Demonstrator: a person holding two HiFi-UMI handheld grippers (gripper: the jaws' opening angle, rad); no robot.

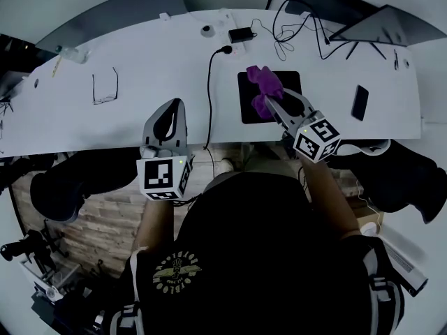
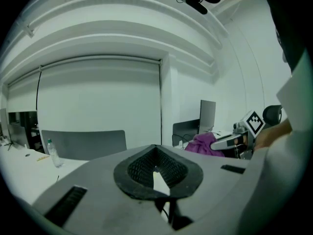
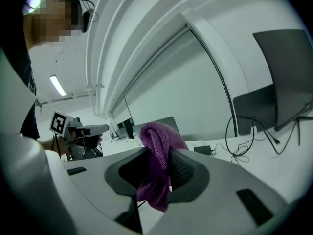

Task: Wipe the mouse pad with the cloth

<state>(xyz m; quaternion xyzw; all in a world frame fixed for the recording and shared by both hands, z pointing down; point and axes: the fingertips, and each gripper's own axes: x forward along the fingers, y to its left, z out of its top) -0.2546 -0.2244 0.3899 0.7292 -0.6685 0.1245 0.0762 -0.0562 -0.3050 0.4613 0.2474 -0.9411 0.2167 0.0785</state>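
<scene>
Over the right half of the table (image 1: 140,65), I have the right gripper (image 1: 274,102) pinched on the purple cloth (image 1: 263,81). A bunched fold stands up between the jaws and a tail hangs under them. The cloth is above the black mouse pad (image 1: 292,82), which lies flat near the table's front edge; I cannot tell whether the tail touches it yet.

To wipe well, I judge I should lower until the loose fabric spreads on the pad and keep the jaws themselves off the surface. Then I would sweep in overlapping passes from the far edge toward me, pressing lightly so the pad doesn't slide.

The left gripper (image 1: 173,109) sits over the front edge, well to the left, its jaws tip to tip with nothing between them. It could pin a corner if the pad creeps.

A black cable (image 1: 209,96) runs across the table just left of the pad, and a phone (image 1: 360,102) lies to its right. Either could catch on a wide stroke. Glasses (image 1: 105,89) lie far left, out of the way.
</scene>
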